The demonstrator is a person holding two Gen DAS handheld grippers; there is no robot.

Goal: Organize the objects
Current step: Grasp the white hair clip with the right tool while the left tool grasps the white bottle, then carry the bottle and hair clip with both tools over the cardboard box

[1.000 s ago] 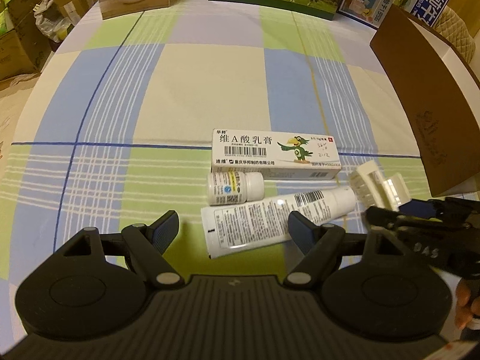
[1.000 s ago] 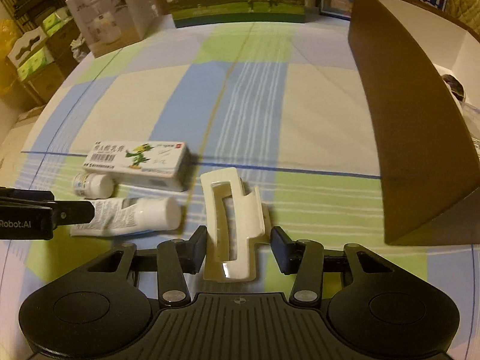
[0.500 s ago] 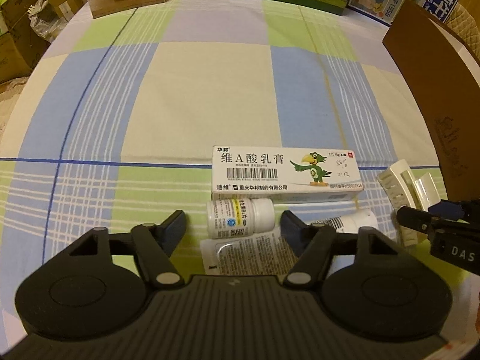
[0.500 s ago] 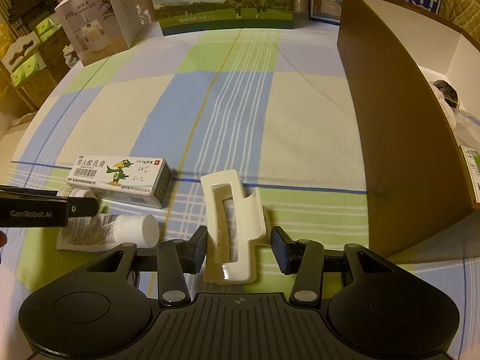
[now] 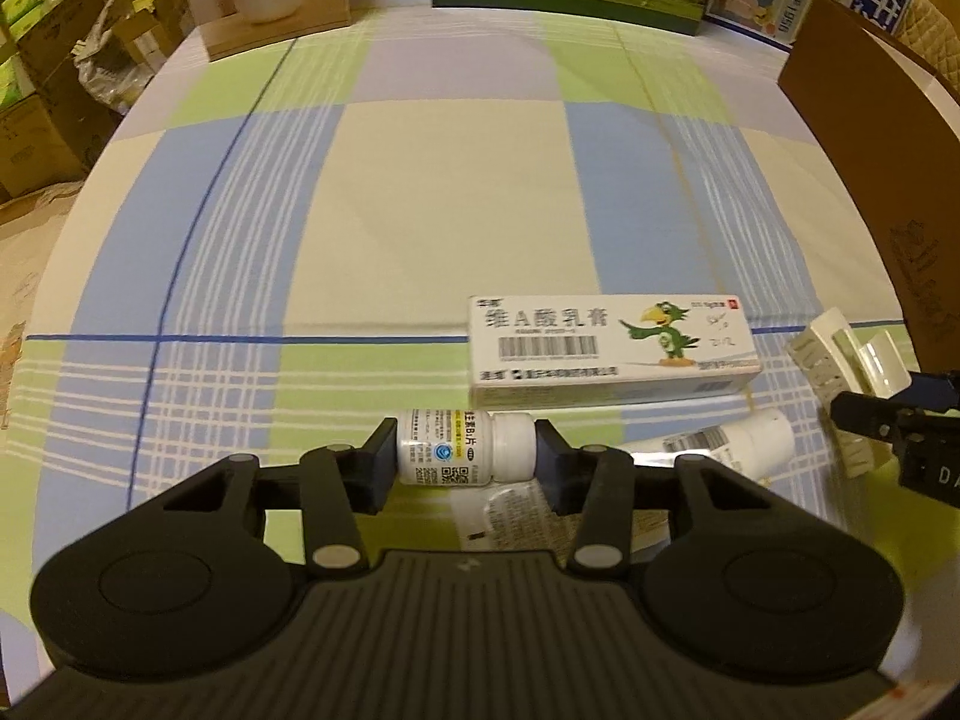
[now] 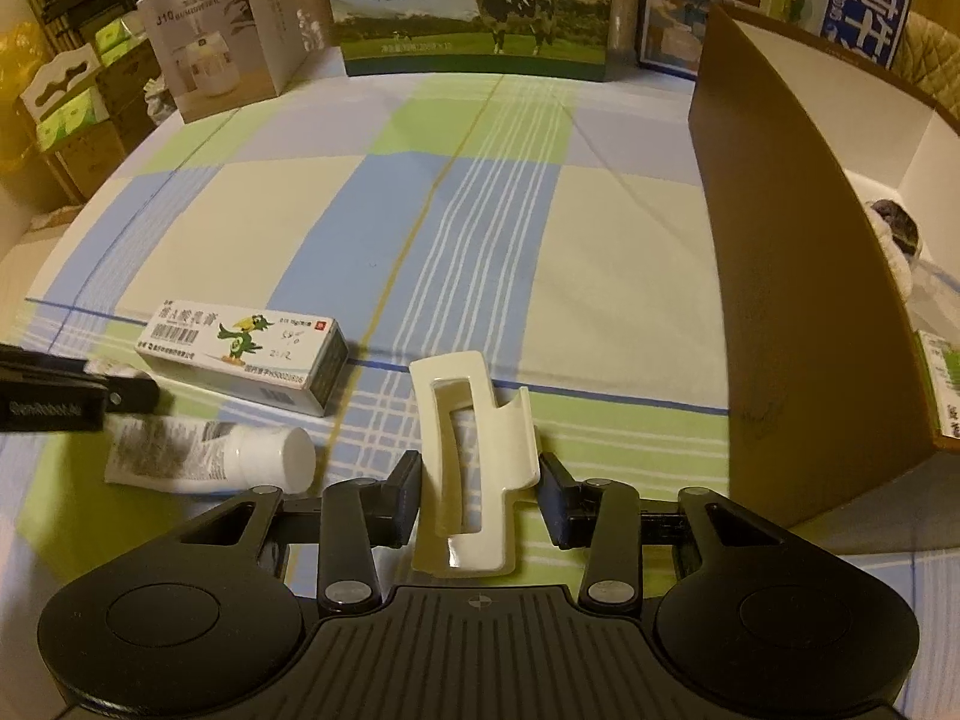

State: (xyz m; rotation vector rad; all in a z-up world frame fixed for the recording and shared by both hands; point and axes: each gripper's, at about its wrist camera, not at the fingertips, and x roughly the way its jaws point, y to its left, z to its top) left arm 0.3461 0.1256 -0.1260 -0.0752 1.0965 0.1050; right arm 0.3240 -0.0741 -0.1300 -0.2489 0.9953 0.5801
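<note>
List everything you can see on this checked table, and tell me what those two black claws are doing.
pill bottle: one, white, lying between the left claw's pads
ointment carton: one, white with green bird, behind the bottle
tube: one, white, in front of the carton
hair clip: one, cream, between the right claw's pads
cardboard box: one, brown, open, right side
milk carton: one, cow picture, far edge
left claw: black, just closing, pads on the bottle
right claw: black, just closing, pads on the clip
</note>
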